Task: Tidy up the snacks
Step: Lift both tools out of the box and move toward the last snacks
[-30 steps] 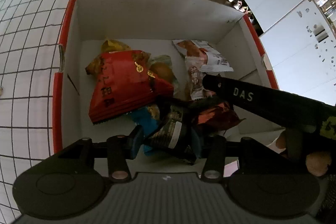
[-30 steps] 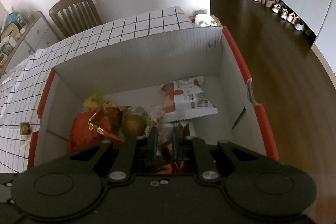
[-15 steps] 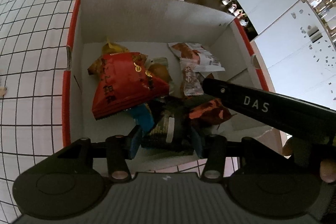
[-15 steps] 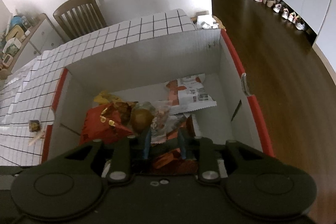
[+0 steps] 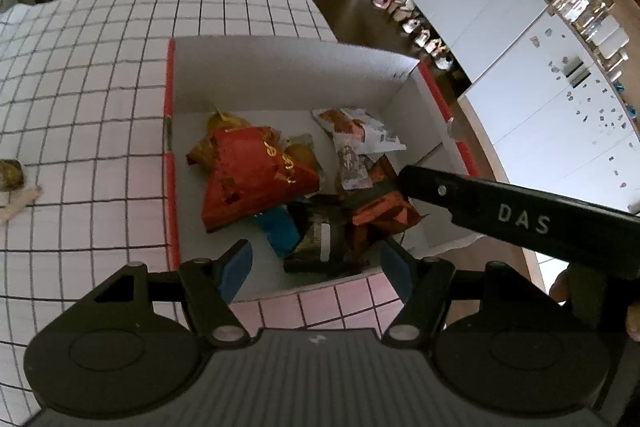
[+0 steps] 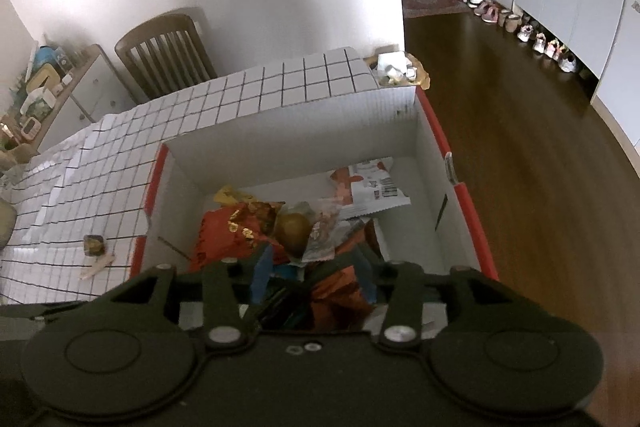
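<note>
Snacks piled in box, both tongs spread wide above them, empty

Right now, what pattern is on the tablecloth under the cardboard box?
White tablecloth with a thin black grid of squares, clearest from the left wrist view.

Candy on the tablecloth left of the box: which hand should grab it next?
Probably left. The left gripper is open and empty by the box edge, nearer the candy. The right gripper is inside the box from the other side, fingers straddling an orange packet.
</note>
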`<state>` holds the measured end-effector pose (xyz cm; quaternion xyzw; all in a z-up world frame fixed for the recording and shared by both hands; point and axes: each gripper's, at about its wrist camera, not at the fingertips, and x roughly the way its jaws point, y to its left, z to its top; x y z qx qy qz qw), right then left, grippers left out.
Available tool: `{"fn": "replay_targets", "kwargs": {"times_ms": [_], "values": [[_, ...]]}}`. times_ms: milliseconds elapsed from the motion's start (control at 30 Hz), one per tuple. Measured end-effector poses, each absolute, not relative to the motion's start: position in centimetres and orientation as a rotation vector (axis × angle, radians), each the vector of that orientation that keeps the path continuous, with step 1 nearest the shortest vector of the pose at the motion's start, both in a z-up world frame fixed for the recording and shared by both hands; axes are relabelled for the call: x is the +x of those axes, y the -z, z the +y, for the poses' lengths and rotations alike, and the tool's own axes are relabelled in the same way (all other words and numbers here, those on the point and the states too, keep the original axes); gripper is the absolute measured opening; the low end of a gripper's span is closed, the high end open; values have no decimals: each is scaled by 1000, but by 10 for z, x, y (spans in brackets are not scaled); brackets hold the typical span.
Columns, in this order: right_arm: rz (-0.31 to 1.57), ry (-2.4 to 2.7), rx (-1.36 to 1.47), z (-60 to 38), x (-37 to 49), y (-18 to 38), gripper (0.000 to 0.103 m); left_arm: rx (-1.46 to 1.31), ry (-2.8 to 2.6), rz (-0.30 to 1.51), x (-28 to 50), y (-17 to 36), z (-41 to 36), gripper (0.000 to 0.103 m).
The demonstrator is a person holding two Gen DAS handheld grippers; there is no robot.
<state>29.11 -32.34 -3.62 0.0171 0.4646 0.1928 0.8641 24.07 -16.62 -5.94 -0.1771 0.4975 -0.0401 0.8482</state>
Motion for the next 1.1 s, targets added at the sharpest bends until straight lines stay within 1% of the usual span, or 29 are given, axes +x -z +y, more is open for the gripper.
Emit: {"fn": "replay_targets", "kwargs": {"times_ms": [133, 200, 267, 333, 533, 600, 833, 900, 933, 1100], "values": [[954, -414, 33, -320, 277, 28, 55, -353, 94, 1011, 227, 48, -158, 71], [943, -422, 37, -318, 269, 23, 62, -350, 98, 996, 221, 42, -154, 71], [938, -427, 40, -316, 263, 20, 64, -350, 103, 984, 215, 38, -150, 75], [930, -433, 43, -312, 256, 16, 66, -345, 109, 971, 208, 33, -145, 77], [898, -438, 62, -300, 235, 4, 77, -317, 102, 941, 190, 23, -127, 77], [887, -439, 69, -296, 228, 1, 83, -309, 98, 929, 184, 20, -120, 77], [862, -430, 104, -283, 206, -7, 89, -285, 102, 898, 164, 10, -94, 77], [860, -423, 119, -280, 199, -8, 90, -279, 101, 892, 159, 8, -84, 79], [860, -420, 132, -278, 195, -8, 90, -277, 101, 888, 157, 8, -80, 81], [853, -414, 156, -266, 180, -6, 92, -251, 82, 869, 145, 8, -51, 84]]}}
